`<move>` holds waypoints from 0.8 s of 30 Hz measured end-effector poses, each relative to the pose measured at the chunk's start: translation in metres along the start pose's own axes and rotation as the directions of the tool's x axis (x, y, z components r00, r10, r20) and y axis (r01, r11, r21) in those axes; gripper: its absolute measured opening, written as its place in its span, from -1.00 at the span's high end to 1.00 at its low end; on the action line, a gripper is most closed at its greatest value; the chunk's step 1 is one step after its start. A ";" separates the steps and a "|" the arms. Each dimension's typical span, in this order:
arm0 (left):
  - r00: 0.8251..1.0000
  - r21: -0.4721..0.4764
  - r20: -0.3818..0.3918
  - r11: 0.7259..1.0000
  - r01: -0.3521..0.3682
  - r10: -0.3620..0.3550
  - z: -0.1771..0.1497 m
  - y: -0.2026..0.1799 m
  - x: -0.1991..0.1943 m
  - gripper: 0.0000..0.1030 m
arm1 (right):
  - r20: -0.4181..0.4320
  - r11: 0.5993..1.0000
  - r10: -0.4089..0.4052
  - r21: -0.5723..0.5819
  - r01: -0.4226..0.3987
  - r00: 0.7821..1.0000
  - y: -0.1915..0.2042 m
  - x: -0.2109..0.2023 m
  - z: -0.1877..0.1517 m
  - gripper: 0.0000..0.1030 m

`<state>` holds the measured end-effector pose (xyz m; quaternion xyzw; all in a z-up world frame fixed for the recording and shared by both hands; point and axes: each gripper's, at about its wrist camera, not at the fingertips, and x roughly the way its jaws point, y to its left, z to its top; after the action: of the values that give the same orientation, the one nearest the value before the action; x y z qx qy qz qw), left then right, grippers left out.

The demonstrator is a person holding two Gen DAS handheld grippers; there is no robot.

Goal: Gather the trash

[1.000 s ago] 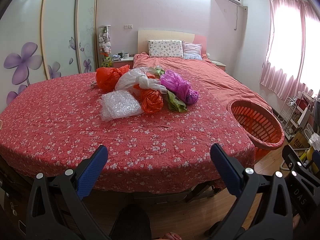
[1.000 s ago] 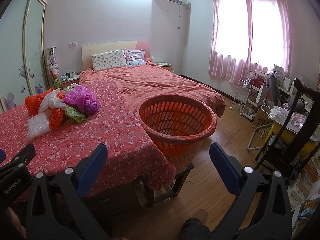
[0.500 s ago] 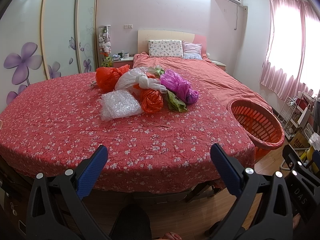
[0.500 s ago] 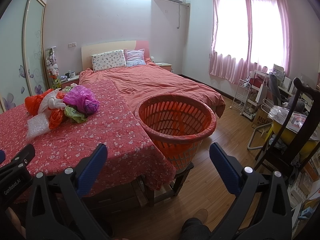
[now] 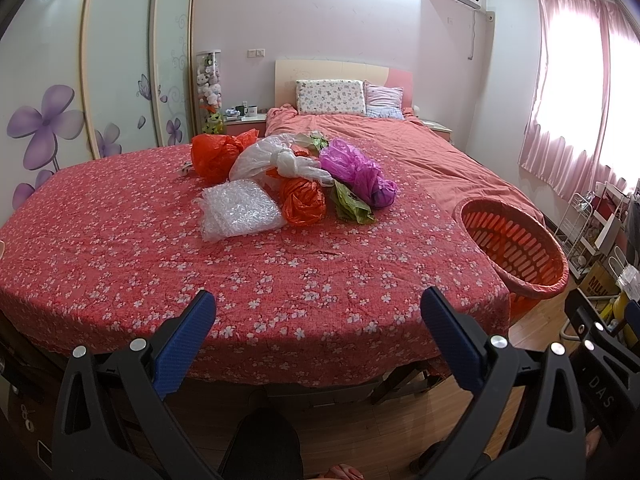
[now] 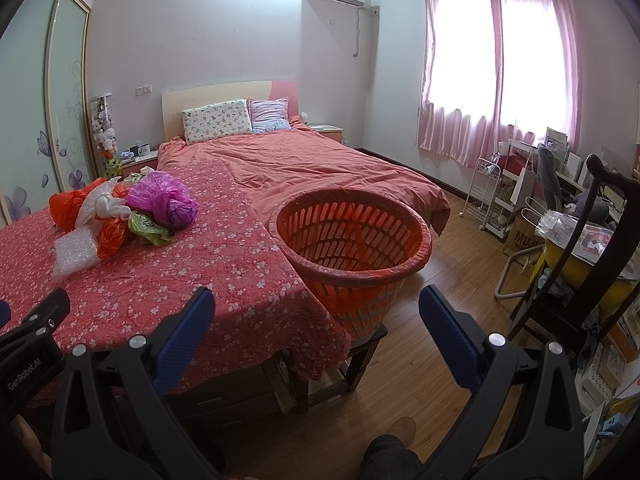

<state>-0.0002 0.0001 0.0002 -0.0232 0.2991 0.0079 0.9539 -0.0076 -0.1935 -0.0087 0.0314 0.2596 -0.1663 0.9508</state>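
On the worktop [image 5: 120, 248], covered by a red flowered cloth, a heap of trash lies well ahead of both grippers: a clear bubble wrap [image 5: 238, 210], a red bag [image 5: 216, 154], a white bag [image 5: 276, 160], an orange bag [image 5: 302, 200], a green bag [image 5: 352, 206] and a purple bag [image 5: 360, 170], all touching. The left gripper [image 5: 318, 320] hangs at the near edge, jaws wide apart and empty. Right of the worktop stands an orange basket [image 6: 354, 240]; the right gripper [image 6: 316, 316] faces it, jaws apart, empty.

Home bedrm: bed [image 6: 320, 168] w/ pillows [image 6: 218, 120], wardrobe [image 5: 120, 60], curtains [image 6: 496, 60]
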 end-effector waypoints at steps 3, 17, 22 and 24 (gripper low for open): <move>1.000 0.001 0.000 1.000 0.000 0.000 0.000 0.000 0.000 -0.96 | 0.000 1.000 0.000 0.000 0.000 1.000 0.000 0.000 0.000 -0.93; 1.000 0.000 -0.002 1.000 0.002 -0.002 0.000 0.000 0.000 -0.96 | -0.001 1.000 -0.002 0.001 0.002 1.000 -0.001 0.000 0.000 -0.93; 1.000 0.000 0.000 1.000 -0.014 0.014 0.002 0.004 0.003 -0.96 | -0.008 1.000 0.002 -0.003 -0.002 1.000 0.002 0.003 0.002 -0.93; 1.000 -0.013 -0.003 1.000 -0.014 0.013 0.006 0.011 0.008 -0.96 | -0.017 1.000 0.019 -0.007 -0.019 1.000 0.003 0.010 0.004 -0.93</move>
<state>0.0091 0.0110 0.0003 -0.0272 0.3008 0.0162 0.9532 0.0029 -0.1940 -0.0104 0.0319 0.2680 -0.1560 0.9502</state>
